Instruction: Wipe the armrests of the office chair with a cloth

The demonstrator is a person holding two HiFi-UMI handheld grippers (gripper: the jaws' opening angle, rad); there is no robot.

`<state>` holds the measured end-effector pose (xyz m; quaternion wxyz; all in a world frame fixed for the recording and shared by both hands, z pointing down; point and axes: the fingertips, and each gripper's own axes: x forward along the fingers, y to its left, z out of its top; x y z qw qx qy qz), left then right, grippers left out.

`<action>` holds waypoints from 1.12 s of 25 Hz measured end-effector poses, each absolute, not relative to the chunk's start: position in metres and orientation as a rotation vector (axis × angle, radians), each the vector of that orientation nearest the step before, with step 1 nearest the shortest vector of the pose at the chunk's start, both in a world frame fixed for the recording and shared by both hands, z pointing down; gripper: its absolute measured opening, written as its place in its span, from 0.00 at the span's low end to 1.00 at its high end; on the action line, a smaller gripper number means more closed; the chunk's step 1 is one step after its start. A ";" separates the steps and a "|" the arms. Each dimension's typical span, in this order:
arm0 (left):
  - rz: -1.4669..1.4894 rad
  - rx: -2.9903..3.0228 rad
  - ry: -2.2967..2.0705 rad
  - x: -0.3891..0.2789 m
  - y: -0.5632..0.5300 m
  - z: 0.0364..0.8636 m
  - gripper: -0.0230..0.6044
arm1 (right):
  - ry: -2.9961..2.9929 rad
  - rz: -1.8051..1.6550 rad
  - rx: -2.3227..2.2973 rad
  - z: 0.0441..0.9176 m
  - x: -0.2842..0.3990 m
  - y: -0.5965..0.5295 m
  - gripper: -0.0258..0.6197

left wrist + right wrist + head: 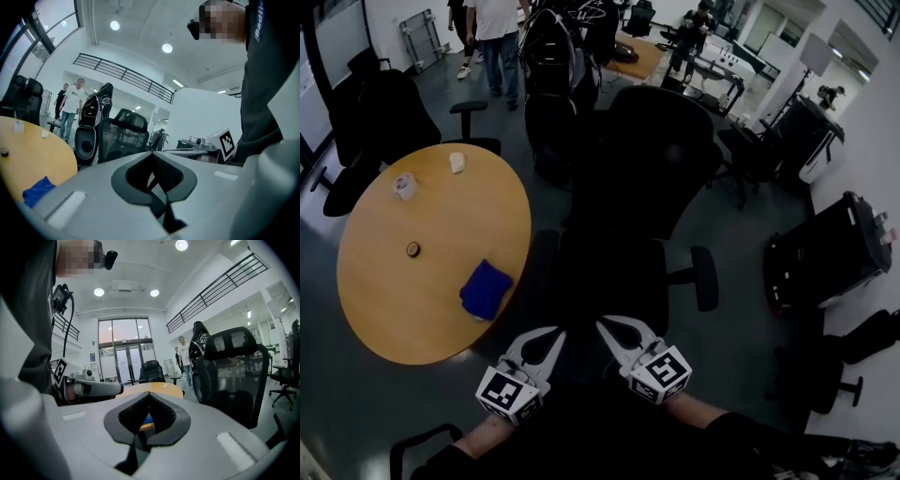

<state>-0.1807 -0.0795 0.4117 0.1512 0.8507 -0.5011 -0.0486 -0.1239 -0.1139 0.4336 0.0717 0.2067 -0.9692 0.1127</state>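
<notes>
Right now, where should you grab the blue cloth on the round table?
Probably pinch the raised rumpled fold on top of the blue cloth, coming from above with the left gripper. It lies in a low heap near the table's edge, on that gripper's side.

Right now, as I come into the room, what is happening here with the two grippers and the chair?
A person holds a gripper in each hand in front of a black office chair. The left gripper and the right gripper both have their jaws together and hold nothing. The blue cloth lies on the round wooden table to the left, touched by neither gripper. So the wiping of the armrests has not yet begun.
</notes>
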 end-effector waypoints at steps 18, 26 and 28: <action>-0.093 2.251 -1.726 -0.230 -0.065 0.426 0.07 | -2.908 0.353 0.181 0.462 -0.201 -0.119 0.11; -0.131 2.145 -1.843 -0.280 -0.039 0.428 0.07 | -2.816 0.288 -0.072 0.487 -0.270 -0.098 0.26; -0.139 2.117 -1.866 -0.292 -0.035 0.428 0.07 | -2.779 0.288 -0.098 0.498 -0.285 -0.097 0.31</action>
